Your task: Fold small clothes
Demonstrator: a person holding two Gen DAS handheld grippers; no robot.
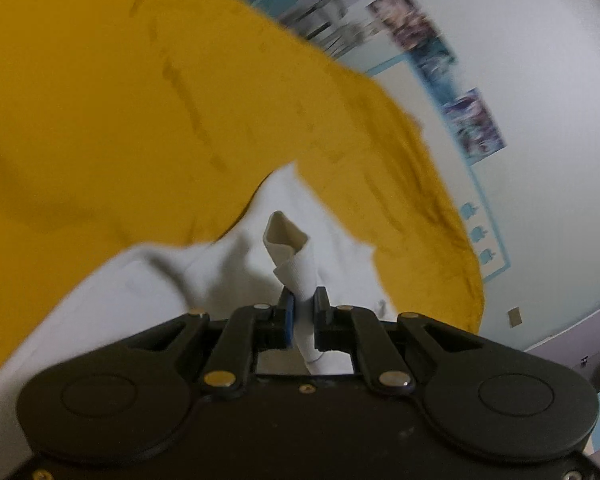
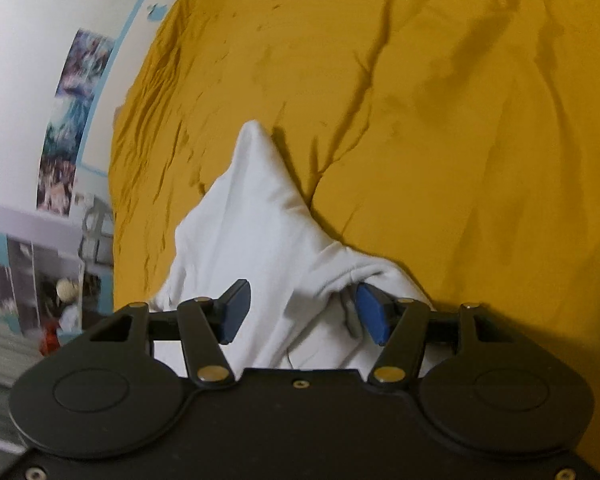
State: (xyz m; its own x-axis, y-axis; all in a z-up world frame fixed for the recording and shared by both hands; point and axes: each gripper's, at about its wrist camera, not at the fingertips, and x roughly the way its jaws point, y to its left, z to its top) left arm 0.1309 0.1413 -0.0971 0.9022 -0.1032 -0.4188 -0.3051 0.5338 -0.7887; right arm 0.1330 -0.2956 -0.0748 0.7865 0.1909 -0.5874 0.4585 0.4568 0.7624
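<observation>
Hand-held grippers counted: two, one per wrist view.
White garments counted: one seen in each view; whether both views showed the same piece could not be told.
Yellow bed cover counted: one, spread wide and creased.
Wall posters counted: a column of several, too blurred to count exactly.
Left hand-held gripper [image 1: 302,308]: jaws drawn together and clamped on a narrow ribbed strip of the white garment [image 1: 296,268].
Garment at the left hand-held gripper: the pinched strip stood up just ahead of the fingertips, its end curled over into an open loop; the rest lay ahead and to the left.
Right hand-held gripper [image 2: 300,312]: jaws apart, not pressing on cloth.
Garment at the right hand-held gripper: white cloth lay between and ahead of the fingers, rising to a pointed peak straight ahead; a fold sat beside the right blue pad [image 2: 374,314].
Garment location: on the yellow bed cover [image 2: 440,120].
Posters [image 2: 72,120]: beyond the cover's left edge.
Writing or brands: none legible; images blurred.
</observation>
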